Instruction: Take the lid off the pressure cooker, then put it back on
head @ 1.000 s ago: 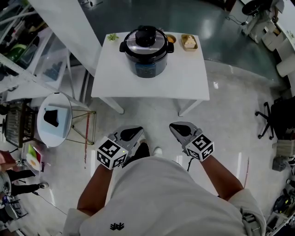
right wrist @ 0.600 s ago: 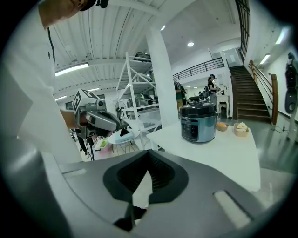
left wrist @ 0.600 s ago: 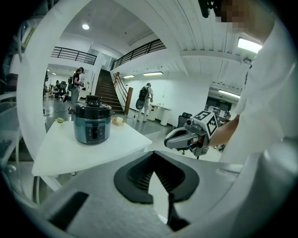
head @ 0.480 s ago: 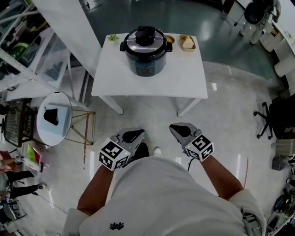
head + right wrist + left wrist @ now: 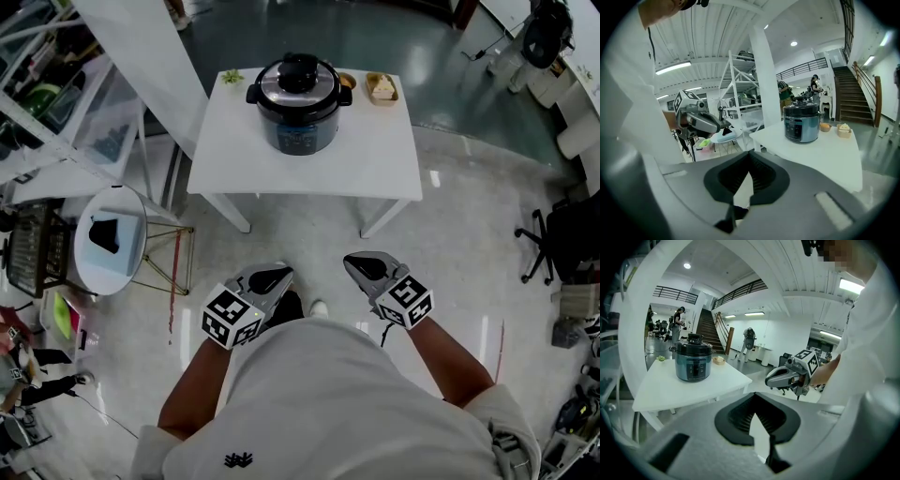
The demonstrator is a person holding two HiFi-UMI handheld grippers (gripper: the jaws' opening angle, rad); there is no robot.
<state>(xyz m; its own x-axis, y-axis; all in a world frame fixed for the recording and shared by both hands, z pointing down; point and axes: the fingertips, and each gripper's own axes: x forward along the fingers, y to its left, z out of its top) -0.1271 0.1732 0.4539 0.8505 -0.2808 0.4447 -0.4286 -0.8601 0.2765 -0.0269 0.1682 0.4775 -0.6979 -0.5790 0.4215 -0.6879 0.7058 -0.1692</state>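
Observation:
The pressure cooker [image 5: 298, 117] stands at the back of a white table [image 5: 356, 159], its black-knobbed lid [image 5: 298, 78] sitting on it. Both grippers are held close to the person's body, well short of the table. My left gripper [image 5: 269, 275] and my right gripper [image 5: 367, 264] point toward the table, jaws together and empty. The left gripper view has the cooker [image 5: 693, 363] far ahead beyond my left gripper [image 5: 754, 394], with the right gripper [image 5: 780, 378] beside it. In the right gripper view the cooker [image 5: 801, 123] stands past my right gripper [image 5: 749, 153].
A small plant [image 5: 231, 76], an orange bowl [image 5: 348, 80] and a little tray [image 5: 382, 86] flank the cooker. A round side table [image 5: 111, 241] and white shelving [image 5: 56, 112] stand at the left. An office chair [image 5: 553, 239] is at the right.
The left gripper has drifted slightly right, and the head view has shifted a little. Cooker, lid and both shut jaws look the same.

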